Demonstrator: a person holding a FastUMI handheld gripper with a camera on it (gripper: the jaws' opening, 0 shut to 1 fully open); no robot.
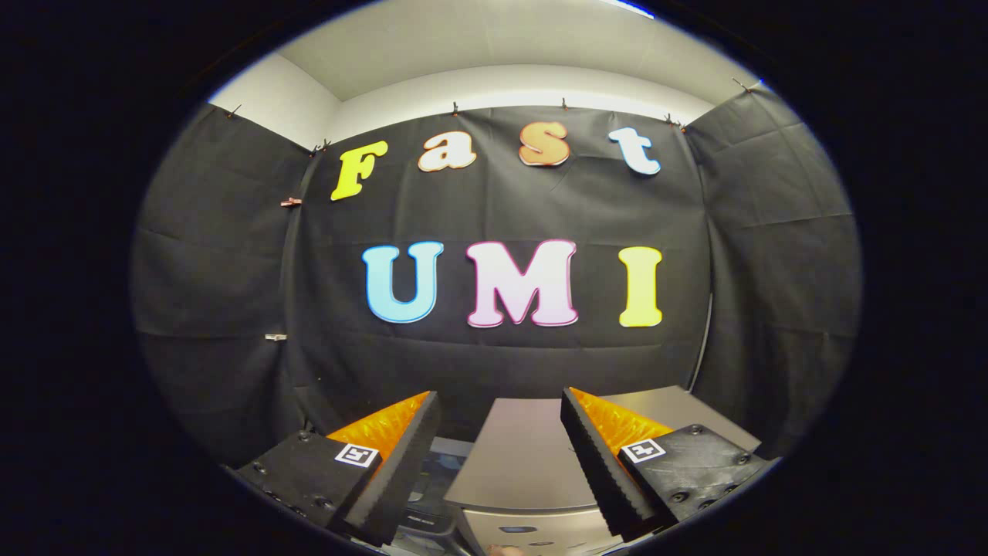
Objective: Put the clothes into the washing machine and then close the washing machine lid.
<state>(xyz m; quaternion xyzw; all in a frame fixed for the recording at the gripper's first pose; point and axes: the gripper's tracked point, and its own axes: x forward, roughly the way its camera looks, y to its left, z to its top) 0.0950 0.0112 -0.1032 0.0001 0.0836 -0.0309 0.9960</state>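
Hovering in the lower middle of the frame, the tongs [500,432] are standing spread, pinching nothing. Below and between them a grey washing machine [525,533] is showing, its lid [513,455] looking flat and down (though I can't be sure); clothes aren't anywhere I can make out. That fits clothes already inside or a load yet to go in. Open room is lying ahead up to the black cloth wall [231,255].

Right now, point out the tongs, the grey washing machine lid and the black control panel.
Tongs [502,432]: gripper view, gap midway between the open tips, holding nothing.
Grey washing machine lid [513,455]: gripper view, flat top face between the fingers.
Black control panel [436,483]: gripper view, face beside the lid.
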